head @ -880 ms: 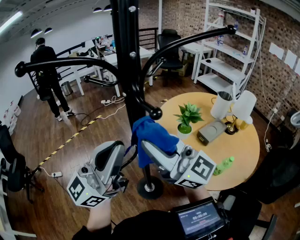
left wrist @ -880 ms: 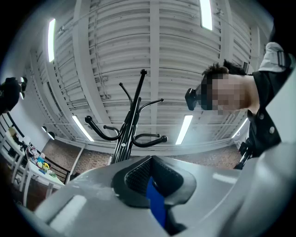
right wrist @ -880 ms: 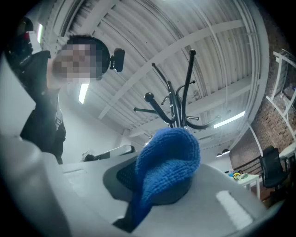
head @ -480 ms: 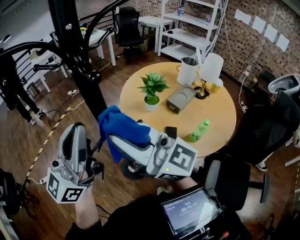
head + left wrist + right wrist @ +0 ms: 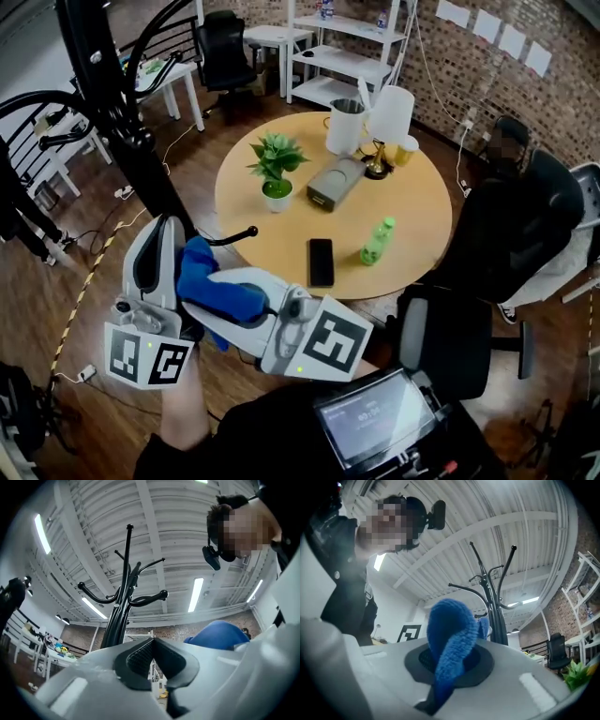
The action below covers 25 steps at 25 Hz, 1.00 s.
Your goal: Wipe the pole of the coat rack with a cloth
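- Right gripper is clamped on the blue cloth, which bulges up between its jaws
- Left gripper has its jaws pressed together on nothing
- Coat rack pole stands near, beyond both; the cloth seems off it
- Likely step: bringing the cloth in; next, press it to the pole and rub along it

**Blue on grey and black**

The cloth is showing bright blue against the pale grey right gripper. The left gripper is showing the same grey, with black at its jaws. Black-and-white square markers are patterning both. The coat rack pole is gleaming black. The round surface is glowing pale tan under a green bottle and a black phone. Yellow-and-black striped tape is crossing the brown floor.
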Motion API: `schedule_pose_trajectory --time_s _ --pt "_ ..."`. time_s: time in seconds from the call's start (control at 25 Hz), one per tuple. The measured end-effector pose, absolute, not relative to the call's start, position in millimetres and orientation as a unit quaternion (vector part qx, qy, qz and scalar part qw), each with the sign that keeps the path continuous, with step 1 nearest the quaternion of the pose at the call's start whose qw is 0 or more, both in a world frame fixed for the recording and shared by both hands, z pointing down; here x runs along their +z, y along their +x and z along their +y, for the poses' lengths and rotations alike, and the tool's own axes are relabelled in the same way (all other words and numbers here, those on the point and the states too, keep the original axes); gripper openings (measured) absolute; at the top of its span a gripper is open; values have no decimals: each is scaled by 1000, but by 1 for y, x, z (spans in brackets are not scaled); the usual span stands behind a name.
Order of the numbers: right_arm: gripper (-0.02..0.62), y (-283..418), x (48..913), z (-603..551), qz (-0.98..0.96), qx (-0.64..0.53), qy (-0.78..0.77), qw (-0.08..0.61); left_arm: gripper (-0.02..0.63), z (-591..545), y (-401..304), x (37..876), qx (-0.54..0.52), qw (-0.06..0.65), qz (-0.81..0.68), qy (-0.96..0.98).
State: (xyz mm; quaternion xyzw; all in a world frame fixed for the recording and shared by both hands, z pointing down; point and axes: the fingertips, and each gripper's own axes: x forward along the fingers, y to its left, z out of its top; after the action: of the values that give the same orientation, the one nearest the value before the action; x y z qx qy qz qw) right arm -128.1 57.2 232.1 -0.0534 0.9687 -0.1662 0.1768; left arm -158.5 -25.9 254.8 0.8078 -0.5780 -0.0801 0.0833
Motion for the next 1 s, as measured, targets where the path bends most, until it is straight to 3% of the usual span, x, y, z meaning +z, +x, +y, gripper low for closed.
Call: schedule_pose_trajectory --time_s 0.32,1.0 --pt "15 -122 251 48 932 -279 -46 229 -8 -29 -163 278 -127 140 -604 774" --pt "15 -112 251 43 908 -312 -55 274 -8 -33 -156 277 -90 119 -613 776"
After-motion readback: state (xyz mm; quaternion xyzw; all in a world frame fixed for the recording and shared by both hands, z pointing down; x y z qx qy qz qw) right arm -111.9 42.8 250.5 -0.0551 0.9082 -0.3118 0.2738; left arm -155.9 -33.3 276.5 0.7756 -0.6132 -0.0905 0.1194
